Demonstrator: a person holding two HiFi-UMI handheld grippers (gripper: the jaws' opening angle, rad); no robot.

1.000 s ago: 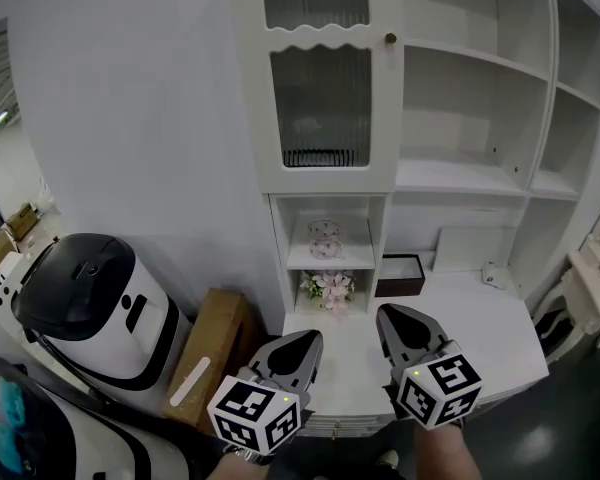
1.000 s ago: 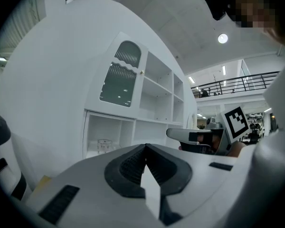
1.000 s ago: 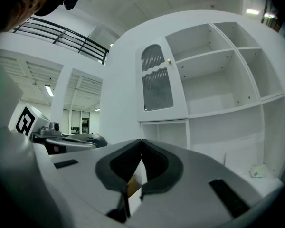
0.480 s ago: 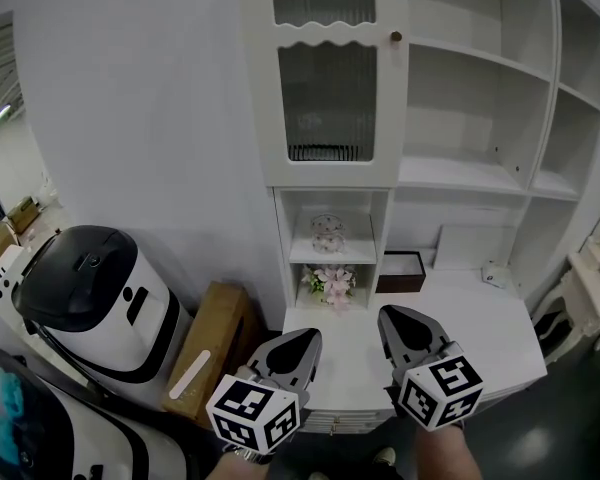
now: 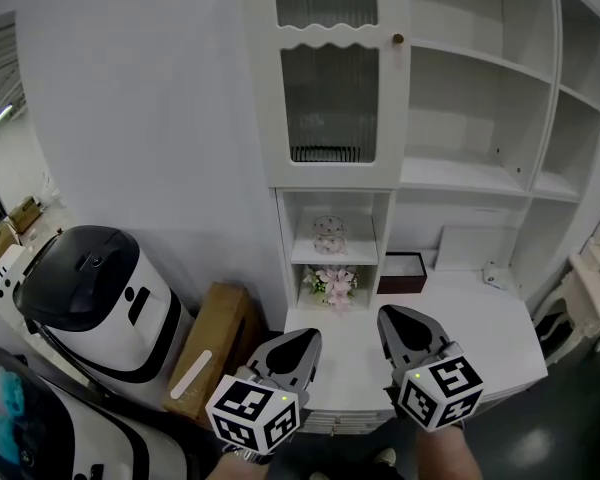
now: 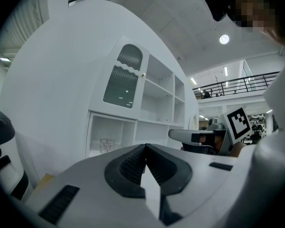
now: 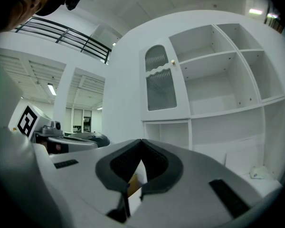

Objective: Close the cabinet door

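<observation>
The white cabinet's door (image 5: 330, 78), with ribbed glass panes and a small knob (image 5: 398, 39), covers the top of the left column and looks flush with the frame. It also shows in the left gripper view (image 6: 122, 82) and, with its knob (image 7: 172, 61), in the right gripper view as the door (image 7: 160, 84). My left gripper (image 5: 305, 340) and right gripper (image 5: 395, 318) are held side by side, low in front of the counter and well below the door. Both are shut with nothing in them. They point level toward the cabinet, left gripper (image 6: 145, 146), right gripper (image 7: 142, 140).
The white counter (image 5: 480, 318) juts out under open shelves. In the nooks stand a glass cup (image 5: 327, 235), pink flowers (image 5: 330, 286) and a dark box (image 5: 400, 273). Left of the cabinet are a cardboard box (image 5: 215, 353) and a white machine with a black lid (image 5: 90, 298).
The head view shifted slightly, so the cabinet sits a little further right. Both grippers stayed where they were and stayed shut.
</observation>
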